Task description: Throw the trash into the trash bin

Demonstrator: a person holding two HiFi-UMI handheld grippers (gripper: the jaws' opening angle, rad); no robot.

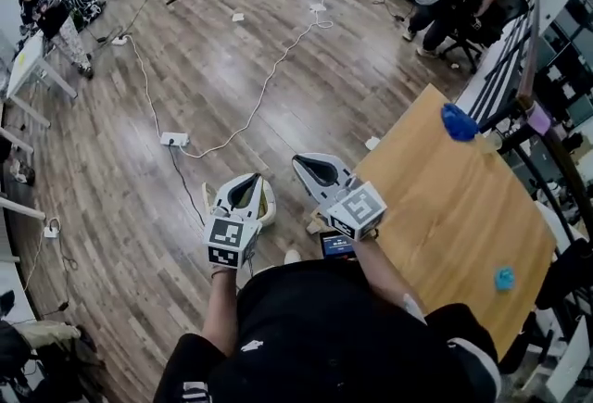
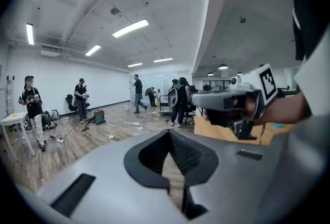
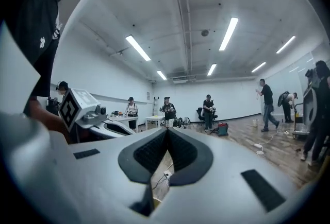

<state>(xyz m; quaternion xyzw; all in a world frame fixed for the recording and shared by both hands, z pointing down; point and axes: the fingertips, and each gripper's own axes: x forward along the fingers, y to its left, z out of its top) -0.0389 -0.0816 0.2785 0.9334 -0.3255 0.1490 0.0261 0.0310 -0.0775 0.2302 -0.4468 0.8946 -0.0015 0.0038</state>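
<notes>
In the head view, the left gripper [image 1: 248, 183] and right gripper [image 1: 310, 165] are held over the floor, both jaws pressed together on nothing. Blue trash [image 1: 459, 123] lies at the table's [image 1: 445, 207] far corner, well right of the right gripper. It is a crumpled lump with no clear long axis. A smaller blue piece [image 1: 504, 278] lies nearer.

In the left gripper view, the jaws meet at the tips, empty.

The right gripper view shows the same.

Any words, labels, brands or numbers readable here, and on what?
No text reads in any view.
On the left gripper and right gripper: square marker patterns only, no letters.
The white mark on the person's shirt: too small to read.
The small screen by the right gripper: too blurred to read.
</notes>
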